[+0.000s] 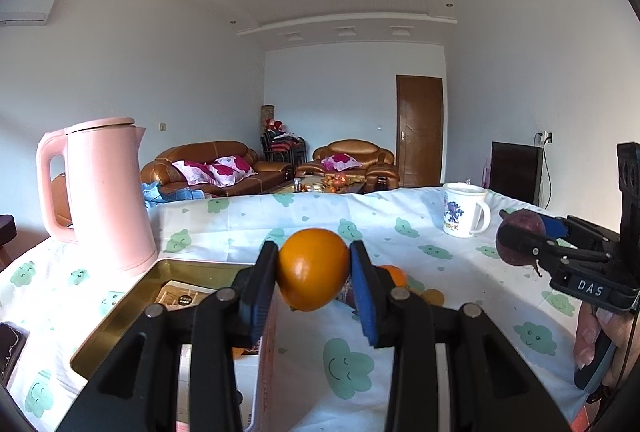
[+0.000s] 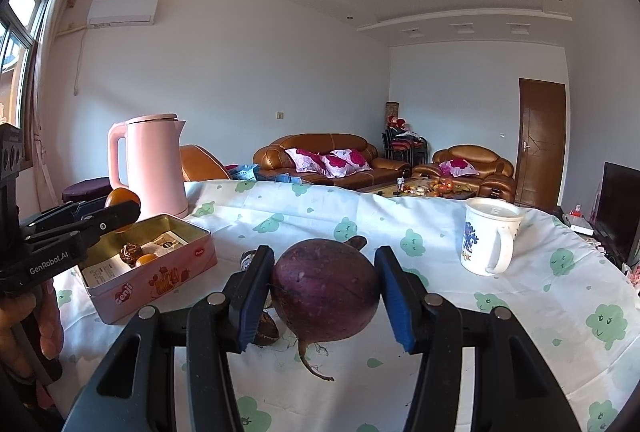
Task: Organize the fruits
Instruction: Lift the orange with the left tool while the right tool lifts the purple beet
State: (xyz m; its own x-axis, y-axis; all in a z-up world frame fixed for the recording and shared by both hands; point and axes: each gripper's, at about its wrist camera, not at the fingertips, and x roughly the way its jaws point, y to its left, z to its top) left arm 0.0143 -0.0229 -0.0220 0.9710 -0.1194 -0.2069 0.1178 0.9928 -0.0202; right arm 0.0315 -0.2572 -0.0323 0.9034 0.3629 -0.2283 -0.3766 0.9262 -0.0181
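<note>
My left gripper [image 1: 314,270] is shut on an orange [image 1: 312,268] and holds it above the near edge of the pink tin box [image 1: 120,312]. It also shows in the right wrist view [image 2: 120,210] over the tin [image 2: 160,280]. My right gripper [image 2: 326,286] is shut on a purple beetroot [image 2: 326,288], held above the tablecloth. It shows in the left wrist view [image 1: 520,238] at the right. Inside the tin lie a brown fruit [image 2: 130,252] and a small orange [image 2: 146,259].
A pink kettle [image 1: 106,192] stands behind the tin at the left. A white mug [image 2: 490,240] stands at the right. More oranges [image 1: 394,274] lie on the cloud-print cloth [image 1: 440,332] beyond my left fingers. Dark fruits [image 2: 266,330] lie under my right gripper.
</note>
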